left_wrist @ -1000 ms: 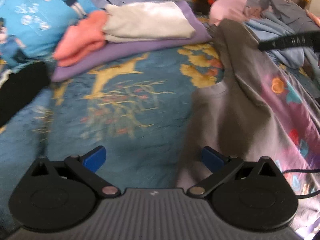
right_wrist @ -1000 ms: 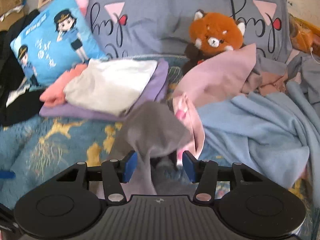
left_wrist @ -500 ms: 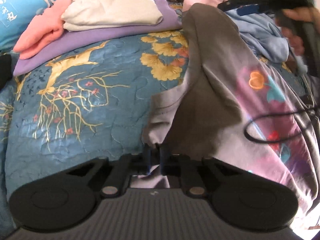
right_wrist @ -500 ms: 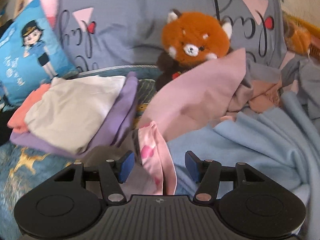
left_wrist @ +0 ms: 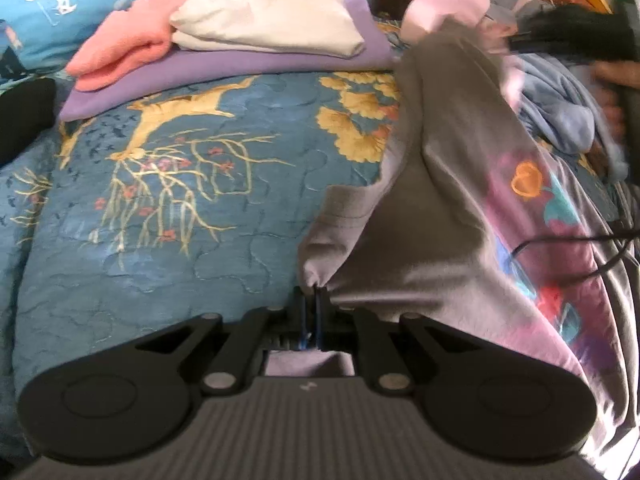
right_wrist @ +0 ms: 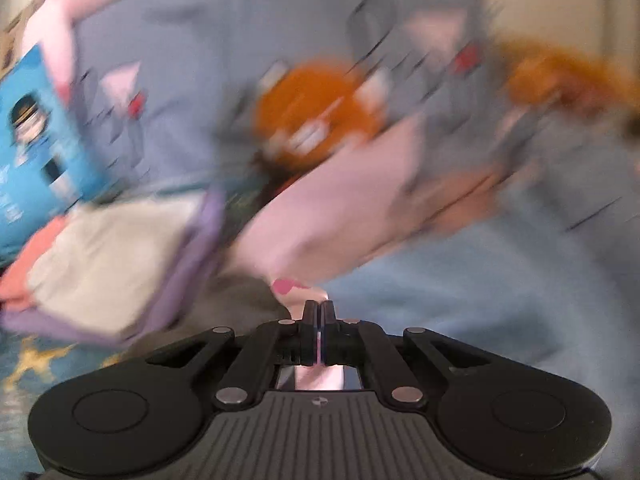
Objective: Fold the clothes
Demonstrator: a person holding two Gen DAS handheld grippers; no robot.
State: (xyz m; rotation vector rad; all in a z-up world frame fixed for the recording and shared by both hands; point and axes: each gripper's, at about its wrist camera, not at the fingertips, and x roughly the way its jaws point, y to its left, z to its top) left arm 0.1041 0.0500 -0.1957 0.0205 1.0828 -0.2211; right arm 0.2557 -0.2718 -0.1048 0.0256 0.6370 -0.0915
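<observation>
Right gripper (right_wrist: 319, 308) newly clamped on grey garment (left_wrist: 432, 216) | left gripper (left_wrist: 311, 300) pinches its near corner

Motion blur smears the right wrist view: the orange plush toy (right_wrist: 316, 116) and blue cushion (right_wrist: 36, 148) lose detail. The cushion runs off the left edge.

Left gripper (left_wrist: 311, 300): its fingers were spread a second ago; they are now pinched on an edge of the grey shirt (left_wrist: 432, 216).
Right gripper (right_wrist: 319, 316): was apart half a second ago, now clamped on the shirt's pink-printed fabric.
</observation>
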